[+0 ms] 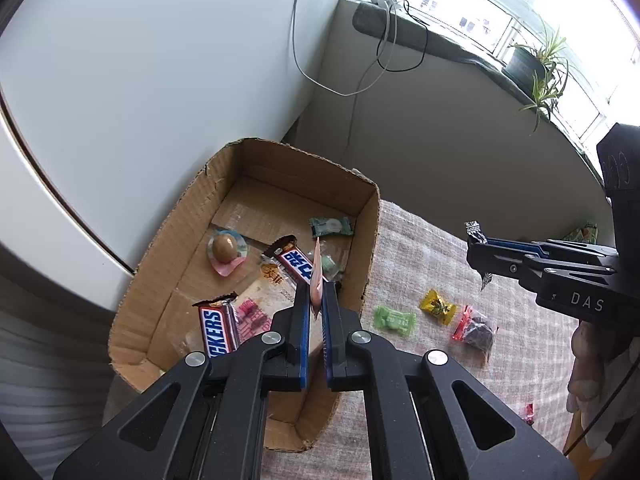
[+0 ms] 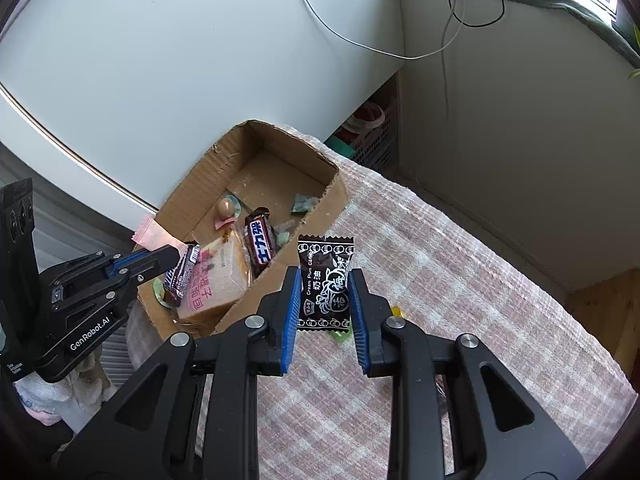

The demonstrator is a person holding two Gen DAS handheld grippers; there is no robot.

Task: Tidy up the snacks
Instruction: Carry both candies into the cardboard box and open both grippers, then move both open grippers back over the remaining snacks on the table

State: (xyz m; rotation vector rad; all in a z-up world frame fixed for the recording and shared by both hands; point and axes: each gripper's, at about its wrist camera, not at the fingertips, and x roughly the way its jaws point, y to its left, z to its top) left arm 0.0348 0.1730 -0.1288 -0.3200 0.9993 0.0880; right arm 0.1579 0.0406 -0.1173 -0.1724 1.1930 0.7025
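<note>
**Reader:** Jaws first, please: how do ours stand?

**Describer:** Our left gripper [image 1: 316, 300] has its blue-padded jaws pressed nearly together on a thin pink sachet [image 1: 317, 276], held edge-on above the open brown cardboard box [image 1: 370, 240]. Our right gripper [image 2: 325, 304] has its jaws closed on the sides of a dark brown plum candy wrapper with white print [image 2: 326, 284], held upright above the table.

**Reader:** What is the table like?

**Describer:** We see a table covered in a pink and white checked cloth [image 2: 440, 280]. The box sits at its far left corner, beside a white cabinet with a curved edge [image 1: 100, 120].

**Reader:** What already lies in the box?

**Describer:** We count a brown Snickers bar [image 1: 218, 330] near the front wall, a second brown chocolate bar with blue lettering [image 1: 294, 262] in the middle, a brown egg-shaped sweet in clear and pink wrapping [image 1: 226, 252], a small teal wrapped candy [image 1: 331, 226] towards the far wall, and a clear bag of sliced bread with pink print [image 2: 216, 280].

**Reader:** And outside the box?

**Describer:** On the cloth, right of the box, lie a light green wrapped candy [image 1: 394, 320], a yellow wrapped candy [image 1: 437, 306] and a clear packet of dark fruit with red ends [image 1: 476, 330], each apart from the others.
</note>
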